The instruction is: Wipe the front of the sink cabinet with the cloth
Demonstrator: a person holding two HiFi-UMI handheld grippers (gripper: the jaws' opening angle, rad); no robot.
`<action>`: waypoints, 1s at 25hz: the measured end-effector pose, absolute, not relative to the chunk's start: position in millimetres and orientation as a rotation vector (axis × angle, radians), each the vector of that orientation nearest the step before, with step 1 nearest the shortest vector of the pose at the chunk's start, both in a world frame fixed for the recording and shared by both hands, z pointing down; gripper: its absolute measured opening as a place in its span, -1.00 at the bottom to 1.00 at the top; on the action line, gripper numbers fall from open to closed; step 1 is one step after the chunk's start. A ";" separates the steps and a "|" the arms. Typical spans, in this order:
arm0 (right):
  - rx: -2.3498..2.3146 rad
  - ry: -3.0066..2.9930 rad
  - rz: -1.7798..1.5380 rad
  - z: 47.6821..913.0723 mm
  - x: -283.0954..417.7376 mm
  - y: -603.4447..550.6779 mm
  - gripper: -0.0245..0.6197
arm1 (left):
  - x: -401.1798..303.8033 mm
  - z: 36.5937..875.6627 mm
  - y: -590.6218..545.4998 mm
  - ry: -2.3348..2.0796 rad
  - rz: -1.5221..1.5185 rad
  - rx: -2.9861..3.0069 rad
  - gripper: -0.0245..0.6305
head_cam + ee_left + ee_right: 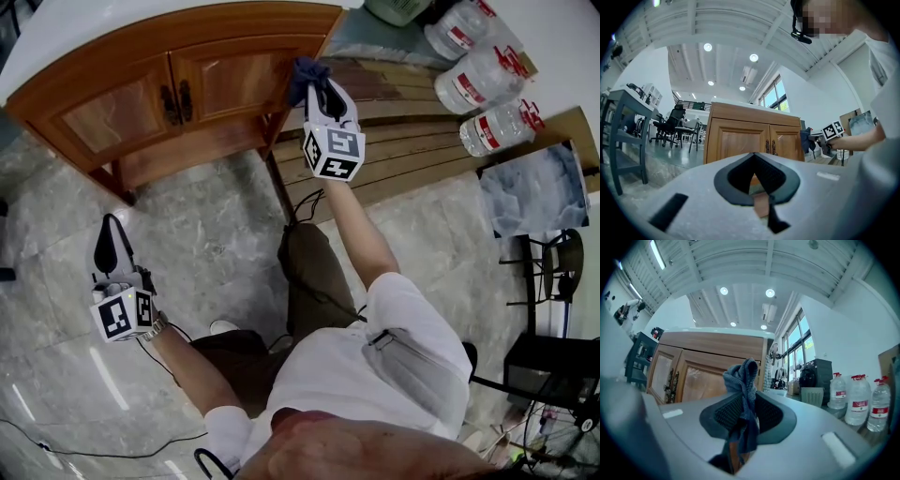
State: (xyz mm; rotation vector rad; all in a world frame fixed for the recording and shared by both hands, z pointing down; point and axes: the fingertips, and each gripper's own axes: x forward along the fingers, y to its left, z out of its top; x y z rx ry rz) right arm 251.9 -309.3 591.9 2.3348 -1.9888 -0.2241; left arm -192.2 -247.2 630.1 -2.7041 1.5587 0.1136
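Grey veined marble floor, glossy. To its right, slatted wooden decking carrying three clear water bottles, red labels, upright, side by side. Pale green bin near the bottles. Grey-blue framed picture at the decking's edge, black chair just beside it. Black office chairs far across the room; round ceiling lights lit.

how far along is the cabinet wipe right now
Done: the cloth is picked up, clamped in the right gripper. In hand: it is held at the right front corner of the sink cabinet; contact is unclear. Left: both doors, apparently. The left gripper hangs shut and empty.
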 end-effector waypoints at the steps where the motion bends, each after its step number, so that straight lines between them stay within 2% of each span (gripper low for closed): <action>1: 2.319 -2.023 -0.234 589.7 241.1 -304.8 -0.62 | -192.5 630.1 -247.7 1.564 0.124 -2.707 -0.93; 12: 1.859 -2.594 -0.202 611.2 25.7 -307.7 -0.62 | -197.4 625.4 -244.3 1.602 0.121 -2.667 -0.93; 19: 1.518 -2.723 -0.080 675.8 -142.2 -370.9 -0.62 | -218.2 618.0 -242.7 1.665 0.121 -2.631 -0.93; 25: 1.413 -2.677 -0.039 712.3 -212.7 -414.3 -0.62 | -233.7 612.3 -242.7 1.717 0.192 -2.597 -0.93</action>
